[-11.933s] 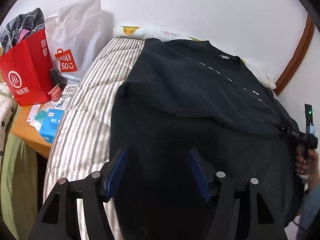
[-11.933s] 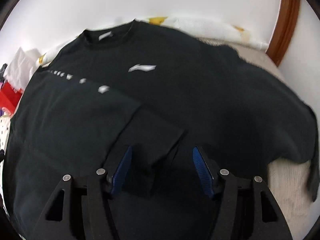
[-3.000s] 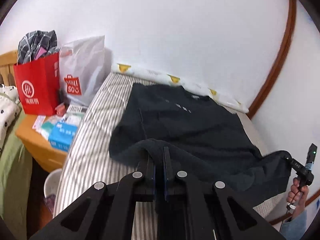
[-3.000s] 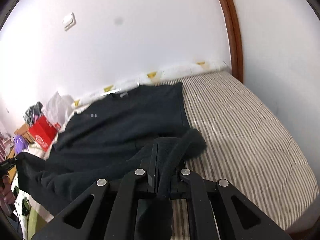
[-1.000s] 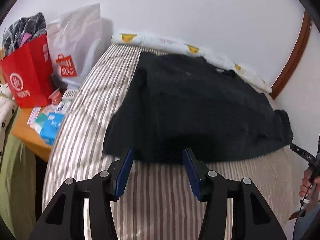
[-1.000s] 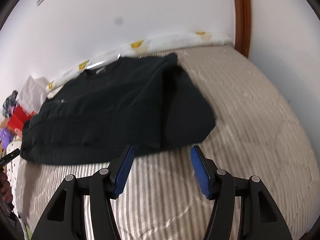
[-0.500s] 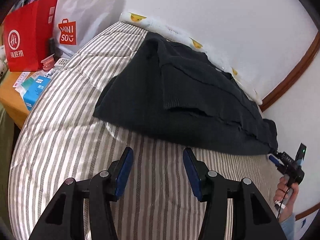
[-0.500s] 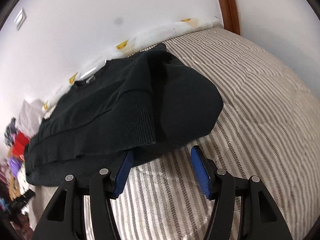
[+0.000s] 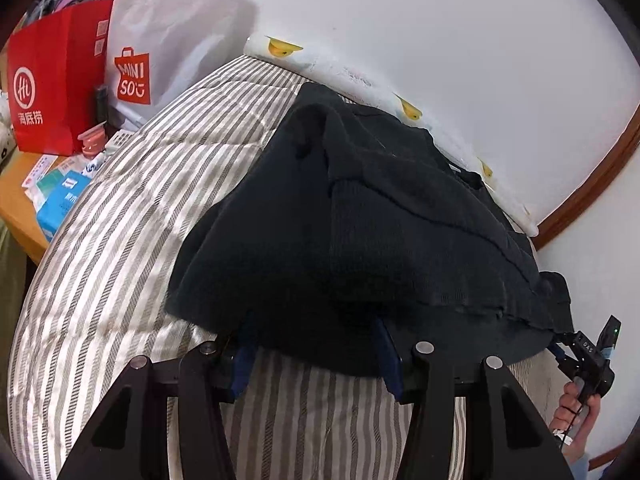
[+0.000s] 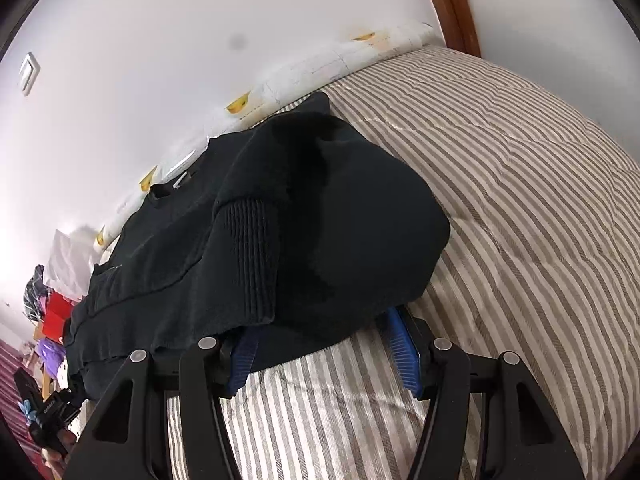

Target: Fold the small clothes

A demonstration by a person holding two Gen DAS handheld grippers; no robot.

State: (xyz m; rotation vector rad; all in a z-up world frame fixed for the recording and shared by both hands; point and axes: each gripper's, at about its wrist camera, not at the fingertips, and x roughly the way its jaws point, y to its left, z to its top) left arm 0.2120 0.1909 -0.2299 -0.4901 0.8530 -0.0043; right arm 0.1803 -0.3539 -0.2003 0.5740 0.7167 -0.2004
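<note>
A black sweater (image 9: 360,216) lies folded in half on the striped bed (image 9: 120,248), its sleeves laid over the body. My left gripper (image 9: 316,344) is open at the sweater's near left edge, its blue fingertips partly slid under the fabric. My right gripper (image 10: 324,348) is open at the near right edge of the sweater (image 10: 304,224), fingertips likewise tucked under the fold. The right gripper also shows at the far right of the left wrist view (image 9: 584,356).
A red paper bag (image 9: 52,80) and a white Miniso bag (image 9: 168,40) stand left of the bed, with small boxes (image 9: 60,196) on a wooden side table. A white bolster (image 10: 320,68) lines the wall. A brown door frame (image 10: 456,8) stands at the right.
Both open grippers have moved forward and down to the sweater's near edge; their fingertips now sit under the fabric. Three seconds ago both were shut on the hem, carrying it over.
</note>
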